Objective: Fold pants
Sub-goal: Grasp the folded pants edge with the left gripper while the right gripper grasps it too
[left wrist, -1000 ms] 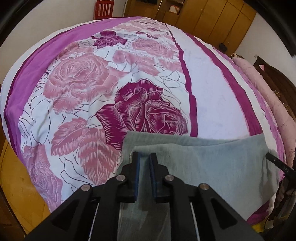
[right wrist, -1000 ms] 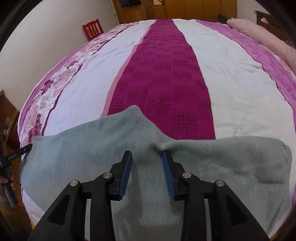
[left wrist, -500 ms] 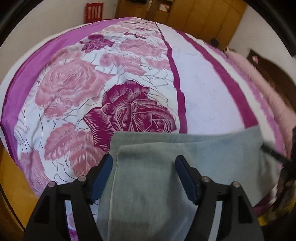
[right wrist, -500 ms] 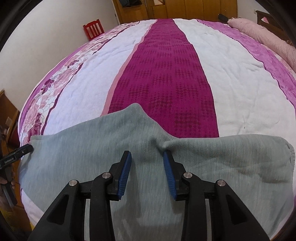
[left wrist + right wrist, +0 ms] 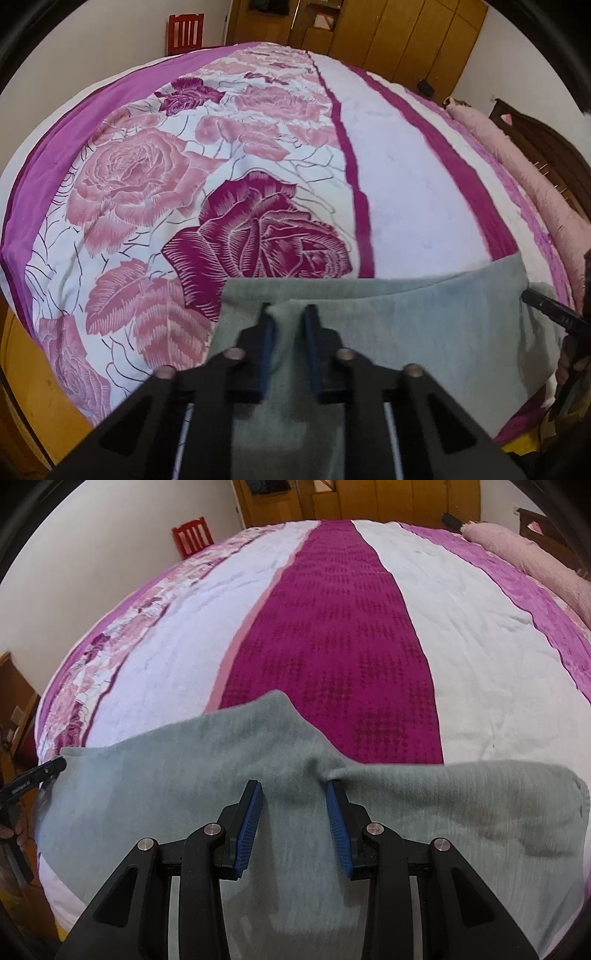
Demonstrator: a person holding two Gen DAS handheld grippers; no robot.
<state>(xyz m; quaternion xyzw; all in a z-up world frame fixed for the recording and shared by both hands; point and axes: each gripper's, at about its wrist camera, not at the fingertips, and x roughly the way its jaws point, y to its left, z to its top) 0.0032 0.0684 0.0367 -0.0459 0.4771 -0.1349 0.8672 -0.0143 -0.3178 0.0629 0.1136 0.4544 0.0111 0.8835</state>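
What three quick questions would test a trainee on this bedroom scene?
1. True or false: the grey pants lie on a bare wooden table.
2. The chair by the far wall is: A) red, B) blue, C) green.
3. Which flower is printed on the bedspread?

Key: 1 false, they lie on the bedspread; 2 A; 3 roses.

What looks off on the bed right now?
Nothing damaged. The grey pants aren't flat: one peak of fabric pokes up over the bedspread ahead of the right gripper.
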